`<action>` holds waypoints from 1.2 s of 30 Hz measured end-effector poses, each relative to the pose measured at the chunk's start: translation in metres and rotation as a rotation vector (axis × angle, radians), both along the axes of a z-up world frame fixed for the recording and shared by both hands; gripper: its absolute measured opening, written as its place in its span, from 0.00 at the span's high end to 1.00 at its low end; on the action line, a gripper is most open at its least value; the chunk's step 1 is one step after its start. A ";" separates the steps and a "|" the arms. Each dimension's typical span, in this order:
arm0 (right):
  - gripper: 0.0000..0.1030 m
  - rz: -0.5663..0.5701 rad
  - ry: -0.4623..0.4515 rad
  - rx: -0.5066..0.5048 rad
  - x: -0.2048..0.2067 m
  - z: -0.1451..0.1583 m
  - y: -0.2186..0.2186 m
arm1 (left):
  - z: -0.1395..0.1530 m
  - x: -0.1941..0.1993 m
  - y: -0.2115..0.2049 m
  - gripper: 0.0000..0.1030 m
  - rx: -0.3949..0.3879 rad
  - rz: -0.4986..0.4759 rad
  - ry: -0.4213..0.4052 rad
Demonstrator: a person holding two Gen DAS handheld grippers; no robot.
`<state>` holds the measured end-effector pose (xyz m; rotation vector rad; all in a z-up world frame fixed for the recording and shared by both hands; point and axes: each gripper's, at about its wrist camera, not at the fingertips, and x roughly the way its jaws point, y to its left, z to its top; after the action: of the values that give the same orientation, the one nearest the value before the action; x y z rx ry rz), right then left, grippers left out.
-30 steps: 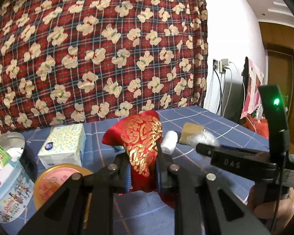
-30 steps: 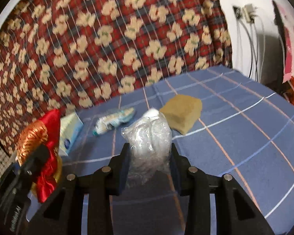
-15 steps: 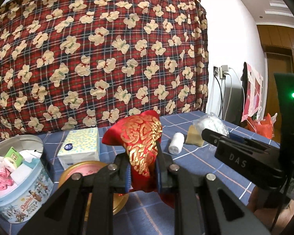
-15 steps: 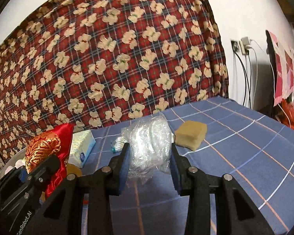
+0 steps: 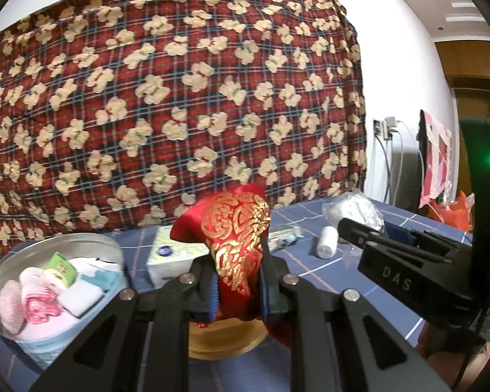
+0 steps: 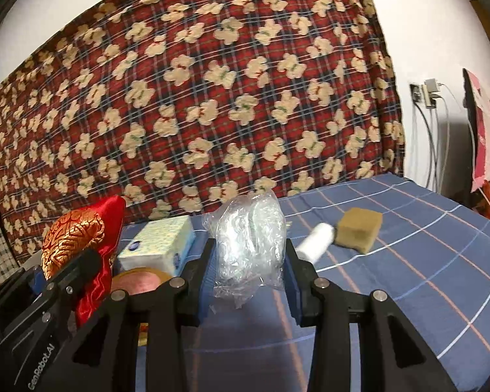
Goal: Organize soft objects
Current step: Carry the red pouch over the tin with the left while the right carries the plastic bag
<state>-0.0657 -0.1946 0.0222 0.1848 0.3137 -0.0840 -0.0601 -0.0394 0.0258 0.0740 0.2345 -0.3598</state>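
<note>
My left gripper (image 5: 237, 281) is shut on a red pouch with gold embroidery (image 5: 236, 228), held above the table. The pouch also shows at the left of the right wrist view (image 6: 81, 238). My right gripper (image 6: 248, 274) is shut on a crumpled clear plastic bag (image 6: 250, 245), also held up; the bag shows at the right of the left wrist view (image 5: 352, 209). A round tin (image 5: 3, 281) at the left holds pink and white soft items and a small green box.
On the blue checked tablecloth (image 6: 424, 254) lie a tissue pack (image 6: 160, 245), a gold tin lid (image 5: 225, 339), a white roll (image 6: 313, 245), a brown sponge (image 6: 359, 228) and a wrapped packet (image 5: 284, 232). A bear-print plaid cloth (image 5: 179, 98) hangs behind. Cables hang at the right wall.
Both grippers have lifted with their loads and tilted up. The tin now shows more fully at the left; the right gripper's bag sits farther left, nearer the pouch.
</note>
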 end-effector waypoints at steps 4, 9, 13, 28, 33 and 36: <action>0.61 0.039 -0.011 -0.003 0.003 0.005 0.019 | 0.002 0.002 0.020 0.84 -0.009 0.037 -0.005; 0.60 0.099 -0.023 -0.008 0.006 0.011 0.045 | 0.003 0.003 0.044 0.84 -0.028 0.071 -0.005; 0.60 0.154 -0.027 -0.017 0.010 0.014 0.070 | 0.004 0.002 0.062 0.84 -0.037 0.100 -0.003; 0.60 0.342 -0.023 -0.015 0.032 0.021 0.154 | 0.008 0.009 0.149 0.84 -0.057 0.310 0.011; 0.60 0.392 -0.005 -0.009 0.041 0.017 0.180 | 0.003 0.016 0.173 0.84 -0.056 0.375 0.043; 0.60 0.415 -0.002 -0.012 0.047 0.017 0.194 | 0.000 0.021 0.184 0.84 -0.050 0.407 0.065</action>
<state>-0.0190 -0.0011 0.0396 0.1047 0.3440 0.3245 -0.0392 0.1449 0.0255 -0.0349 0.2976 0.0371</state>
